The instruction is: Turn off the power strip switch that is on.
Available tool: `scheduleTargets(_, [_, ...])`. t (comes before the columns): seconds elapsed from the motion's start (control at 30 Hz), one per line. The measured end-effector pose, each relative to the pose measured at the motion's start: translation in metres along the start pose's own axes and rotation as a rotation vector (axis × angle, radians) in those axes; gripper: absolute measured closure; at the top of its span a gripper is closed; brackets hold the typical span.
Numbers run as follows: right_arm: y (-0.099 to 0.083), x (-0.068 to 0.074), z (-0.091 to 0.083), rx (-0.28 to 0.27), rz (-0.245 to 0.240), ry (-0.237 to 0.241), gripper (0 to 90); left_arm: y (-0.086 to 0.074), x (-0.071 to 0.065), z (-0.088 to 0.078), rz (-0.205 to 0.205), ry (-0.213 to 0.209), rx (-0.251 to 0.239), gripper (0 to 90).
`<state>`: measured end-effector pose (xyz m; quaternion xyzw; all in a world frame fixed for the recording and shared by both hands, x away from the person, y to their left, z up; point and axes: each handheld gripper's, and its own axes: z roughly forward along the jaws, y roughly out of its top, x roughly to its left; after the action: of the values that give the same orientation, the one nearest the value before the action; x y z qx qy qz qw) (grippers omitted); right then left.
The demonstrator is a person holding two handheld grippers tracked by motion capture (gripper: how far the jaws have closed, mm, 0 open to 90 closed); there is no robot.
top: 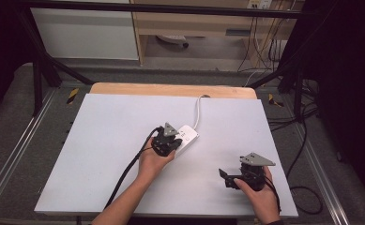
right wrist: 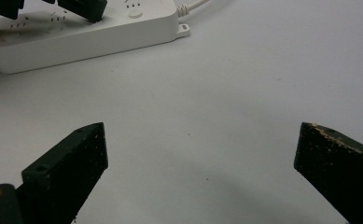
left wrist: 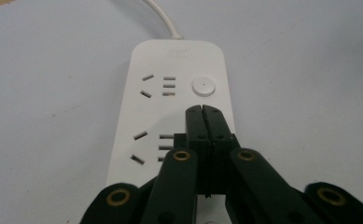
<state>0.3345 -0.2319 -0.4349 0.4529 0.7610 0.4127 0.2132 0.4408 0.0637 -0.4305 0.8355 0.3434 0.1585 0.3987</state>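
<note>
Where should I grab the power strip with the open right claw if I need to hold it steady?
Take the power strip across its narrow width, a jaw on each long side wall, coming straight down from above. It lies flat on the table, so only the sides give parallel faces. Probably grip near the cord end, since the shut left claw sits over the middle beside the round button. The right claw stands wide open.
</note>
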Motion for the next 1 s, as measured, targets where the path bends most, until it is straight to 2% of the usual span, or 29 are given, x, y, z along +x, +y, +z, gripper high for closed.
scheduleTargets(0.1, [0.000,0.000,0.000,0.001,0.001,0.002,3.6,0.001,-0.003,0.000,0.021,0.018,0.006,90.0])
scheduleTargets(0.2, [0.000,0.000,0.001,0.001,-0.003,0.000,3.6,0.001,-0.002,0.000,0.013,0.015,0.005,90.0])
scheduleTargets(0.63, [0.000,0.001,0.001,0.007,0.001,0.005,3.6,0.000,-0.011,0.001,0.067,0.075,0.011,90.0])
scheduleTargets(0.87, [0.000,0.001,0.001,0.007,0.001,0.006,3.5,0.000,-0.011,0.001,0.050,0.077,0.006,90.0])
scheduleTargets(0.93, [0.000,0.001,0.001,0.009,-0.002,0.006,3.5,0.000,-0.010,0.001,0.037,0.062,0.006,90.0])
scheduleTargets(1.0, [0.000,0.001,0.001,0.010,-0.004,0.006,3.5,0.000,-0.012,0.002,0.051,0.075,0.005,90.0])
